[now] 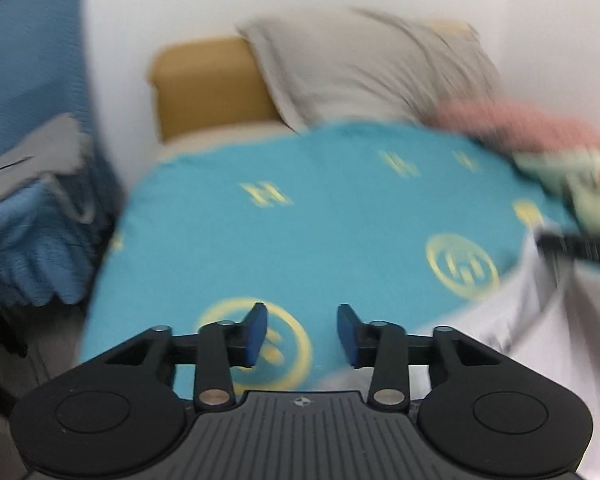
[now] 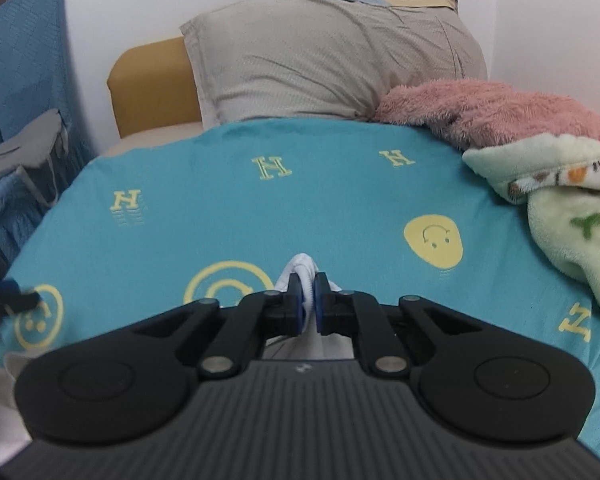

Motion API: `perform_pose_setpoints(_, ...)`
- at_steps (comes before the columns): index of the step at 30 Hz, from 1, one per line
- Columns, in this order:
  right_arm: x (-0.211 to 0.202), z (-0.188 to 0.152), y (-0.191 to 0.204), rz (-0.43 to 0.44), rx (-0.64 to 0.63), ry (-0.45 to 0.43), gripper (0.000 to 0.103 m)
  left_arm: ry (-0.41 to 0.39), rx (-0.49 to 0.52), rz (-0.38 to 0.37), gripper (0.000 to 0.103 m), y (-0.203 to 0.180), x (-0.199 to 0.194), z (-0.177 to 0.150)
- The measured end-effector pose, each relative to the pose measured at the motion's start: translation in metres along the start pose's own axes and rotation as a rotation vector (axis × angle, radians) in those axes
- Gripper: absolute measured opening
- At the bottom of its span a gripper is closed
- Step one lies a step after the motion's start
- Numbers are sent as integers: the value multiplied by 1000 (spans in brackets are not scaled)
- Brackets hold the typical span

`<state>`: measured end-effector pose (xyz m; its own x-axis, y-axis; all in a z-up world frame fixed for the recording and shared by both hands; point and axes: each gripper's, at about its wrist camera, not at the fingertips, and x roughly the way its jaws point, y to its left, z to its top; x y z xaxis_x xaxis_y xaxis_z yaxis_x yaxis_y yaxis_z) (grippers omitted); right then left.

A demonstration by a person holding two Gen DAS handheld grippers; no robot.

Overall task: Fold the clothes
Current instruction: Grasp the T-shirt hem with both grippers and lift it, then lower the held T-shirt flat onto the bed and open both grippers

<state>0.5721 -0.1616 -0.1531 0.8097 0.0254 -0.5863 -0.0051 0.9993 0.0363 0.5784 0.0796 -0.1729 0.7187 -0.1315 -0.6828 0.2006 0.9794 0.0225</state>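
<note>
The white garment (image 2: pixel 305 280) is the piece I am working on, and it lies at the near edge of the bed, on the teal sheet (image 2: pixel 260 208) with its yellow letters and smiley prints. My right hand-held gripper (image 2: pixel 307 300) is pinched tight on a bunched fold of that white cloth; the fabric pokes up between the blue pads and trails back under the tool toward me. In the left wrist view, which is blurred, the same white cloth (image 1: pixel 540 320) drapes from the right hand-held gripper (image 1: pixel 572 246) down across the near right part of the sheet. My left hand-held gripper (image 1: pixel 302 334) stands partly apart, with nothing between its pads, hanging over a printed ring on the sheet just left of the cloth. So I judge the folding barely begun: one point of the garment is gripped, the other side is not yet taken, and no flat, squared fold shows anywhere. Left to do, as I see it, is catching a second point with the left tool, spreading the cloth and laying it over itself. A grey pillow (image 2: pixel 332 60), a pink fluffy blanket (image 2: pixel 500 114) and a pale green fleece (image 2: pixel 560 208) sit at the far and right side, well apart from my work.
</note>
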Motion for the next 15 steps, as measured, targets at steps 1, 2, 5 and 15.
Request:
perform_pose_setpoints(1, -1, -1, -1, 5, -6, -4, 9, 23, 11, -12, 46, -3, 5, -3)
perform_pose_setpoints(2, -3, -3, -2, 10, -9, -10, 9, 45, 23, -23, 46, -7, 10, -7)
perform_pose_setpoints(5, -11, -3, -3, 17, -24, -26, 9, 73, 64, 0, 44, -20, 15, -14)
perform_pose_setpoints(15, -61, 17, -2, -8, -48, -95, 8, -115, 198, 208, 5, -55, -47, 2)
